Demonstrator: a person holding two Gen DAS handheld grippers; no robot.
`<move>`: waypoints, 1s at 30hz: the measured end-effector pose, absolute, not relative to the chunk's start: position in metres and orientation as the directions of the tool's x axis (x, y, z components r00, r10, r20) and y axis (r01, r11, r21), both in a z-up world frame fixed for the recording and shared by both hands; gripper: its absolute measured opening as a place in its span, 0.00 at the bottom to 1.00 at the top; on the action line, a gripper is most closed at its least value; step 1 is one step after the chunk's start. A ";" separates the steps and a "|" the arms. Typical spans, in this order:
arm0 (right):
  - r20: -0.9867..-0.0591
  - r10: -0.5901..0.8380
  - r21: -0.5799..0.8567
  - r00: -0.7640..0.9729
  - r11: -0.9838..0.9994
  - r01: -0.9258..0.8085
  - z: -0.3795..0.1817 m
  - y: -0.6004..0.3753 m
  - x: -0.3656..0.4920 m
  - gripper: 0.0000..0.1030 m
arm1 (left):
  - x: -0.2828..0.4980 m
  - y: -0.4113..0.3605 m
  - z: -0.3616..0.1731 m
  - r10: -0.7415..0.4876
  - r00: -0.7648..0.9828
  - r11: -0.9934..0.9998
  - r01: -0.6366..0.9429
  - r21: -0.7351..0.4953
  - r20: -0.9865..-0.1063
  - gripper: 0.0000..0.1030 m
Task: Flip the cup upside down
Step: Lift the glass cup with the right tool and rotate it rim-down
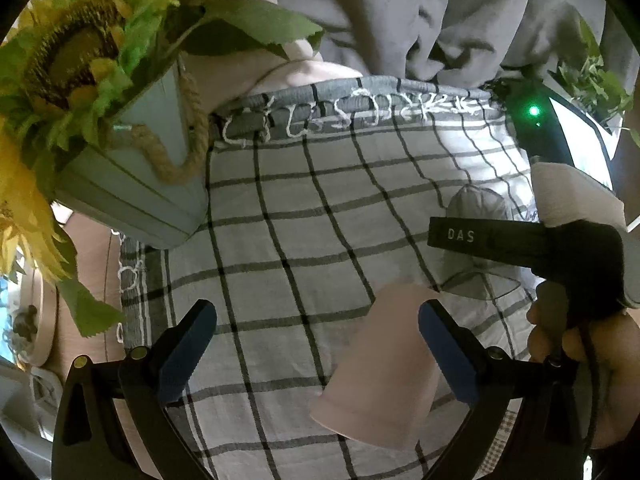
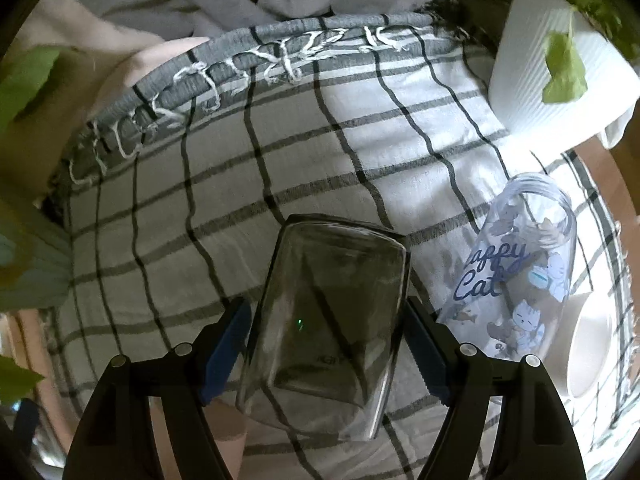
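Note:
In the right wrist view a smoky clear glass cup (image 2: 328,328) stands upside down on the checked cloth (image 2: 280,168), base up, between the blue pads of my right gripper (image 2: 326,354). The pads sit at its sides with little or no gap; contact is unclear. In the left wrist view my left gripper (image 1: 318,354) is open and empty. A pale pink cup (image 1: 380,364) stands upside down on the cloth, close to the right finger (image 1: 448,356). The right gripper (image 1: 520,248) and the grey cup (image 1: 476,240) show at right.
A clear "Happy Cat" glass (image 2: 520,272) lies beside a white cup (image 2: 584,344) at right. A white ribbed pot (image 2: 560,68) with leaves stands far right. A sunflower bucket (image 1: 120,184) stands at the left. Grey fabric (image 1: 400,12) lies beyond the cloth's fringe.

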State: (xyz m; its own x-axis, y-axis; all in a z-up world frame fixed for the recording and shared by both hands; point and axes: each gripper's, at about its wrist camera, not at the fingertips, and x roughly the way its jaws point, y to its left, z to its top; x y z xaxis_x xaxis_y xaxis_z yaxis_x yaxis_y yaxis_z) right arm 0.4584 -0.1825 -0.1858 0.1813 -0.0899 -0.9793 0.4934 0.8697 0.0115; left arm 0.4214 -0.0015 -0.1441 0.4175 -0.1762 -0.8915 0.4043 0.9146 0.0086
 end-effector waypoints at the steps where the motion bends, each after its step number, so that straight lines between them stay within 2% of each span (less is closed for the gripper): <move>1: -0.980 -0.098 -0.001 0.173 0.871 0.490 -0.187 -0.181 0.460 0.75 | 0.422 -0.001 -0.145 -0.178 0.412 0.916 0.402 0.003 -0.894 1.00; 7: -0.983 -0.143 -0.082 0.113 0.900 0.428 -0.196 -0.169 0.476 0.75 | 0.424 -0.002 -0.148 -0.171 0.403 0.924 0.383 -0.005 -0.899 1.00; 10: -0.982 -0.141 -0.080 0.127 0.915 0.396 -0.196 -0.161 0.483 0.66 | 0.423 -0.002 -0.150 -0.171 0.399 0.925 0.380 -0.008 -0.901 1.00; 14: -0.982 -0.141 -0.085 0.125 0.924 0.374 -0.198 -0.155 0.489 0.66 | 0.424 -0.003 -0.153 -0.164 0.394 0.927 0.375 -0.004 -0.904 1.00; 23: -0.990 -0.051 0.000 0.130 0.929 0.369 -0.207 -0.165 0.480 0.65 | 0.423 0.001 -0.152 -0.149 0.397 0.941 0.340 -0.006 -0.906 1.00; 30: -0.981 -0.038 0.032 0.190 0.936 0.351 -0.181 -0.168 0.467 0.65 | 0.414 0.005 -0.138 -0.155 0.423 0.943 0.334 -0.005 -0.893 1.00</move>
